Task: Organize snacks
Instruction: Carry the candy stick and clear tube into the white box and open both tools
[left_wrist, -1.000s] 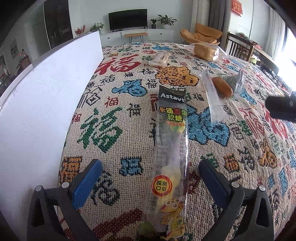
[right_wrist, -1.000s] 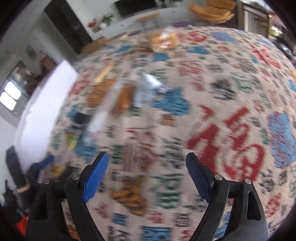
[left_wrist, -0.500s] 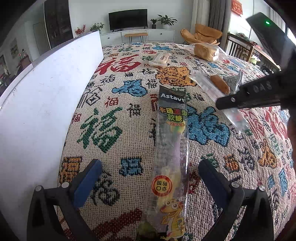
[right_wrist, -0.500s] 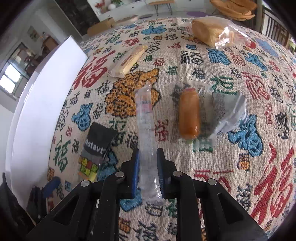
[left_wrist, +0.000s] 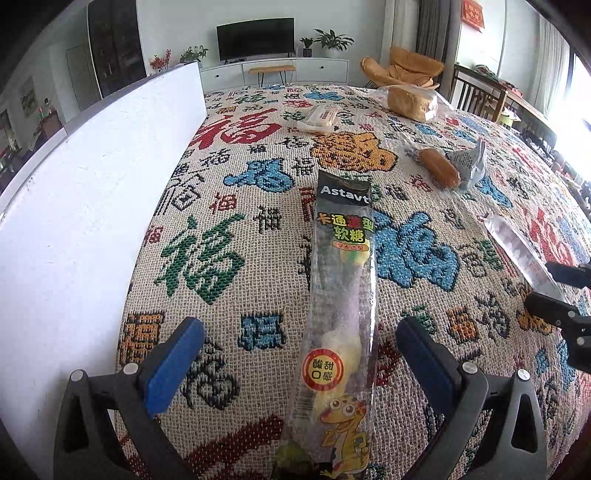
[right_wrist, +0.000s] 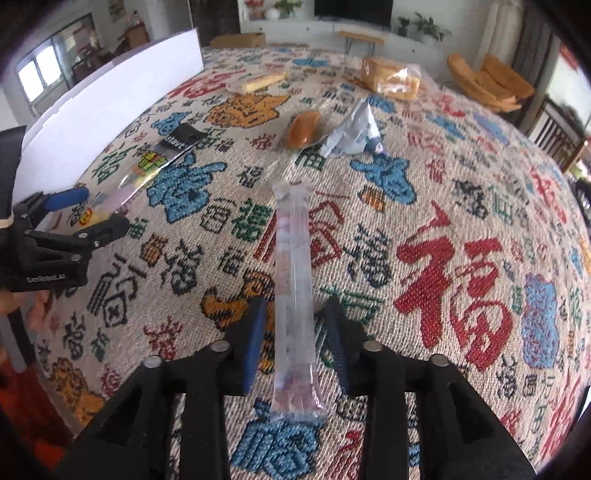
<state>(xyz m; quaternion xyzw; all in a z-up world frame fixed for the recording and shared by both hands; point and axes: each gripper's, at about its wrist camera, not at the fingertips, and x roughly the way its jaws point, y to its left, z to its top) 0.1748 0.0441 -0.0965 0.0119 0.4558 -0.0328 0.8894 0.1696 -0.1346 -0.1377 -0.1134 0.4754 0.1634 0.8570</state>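
Snacks are lying across the patterned tablecloth (left_wrist: 258, 155).

Left wrist view: your left claw (left_wrist: 299, 345) is sitting wide open, gripping nothing. The long gummy candy pack (left_wrist: 341, 295) is lying flat between its fingers, touching neither pad, running away from the claw. Ahead and right: a bread roll in clear wrap (left_wrist: 439, 171), a grey foil packet (left_wrist: 469, 162) beside it. Farther ahead: a wafer pack (left_wrist: 321, 116) and a bagged loaf (left_wrist: 412, 101). White board (left_wrist: 92, 192) is standing on the left.

Right wrist view: your right claw (right_wrist: 295, 343) is opening; the clear tube pack (right_wrist: 293, 280) is lying between the pads, no longer pinched, resting on the cloth and pointing straight ahead. Left claw (right_wrist: 85, 212) is showing far left.
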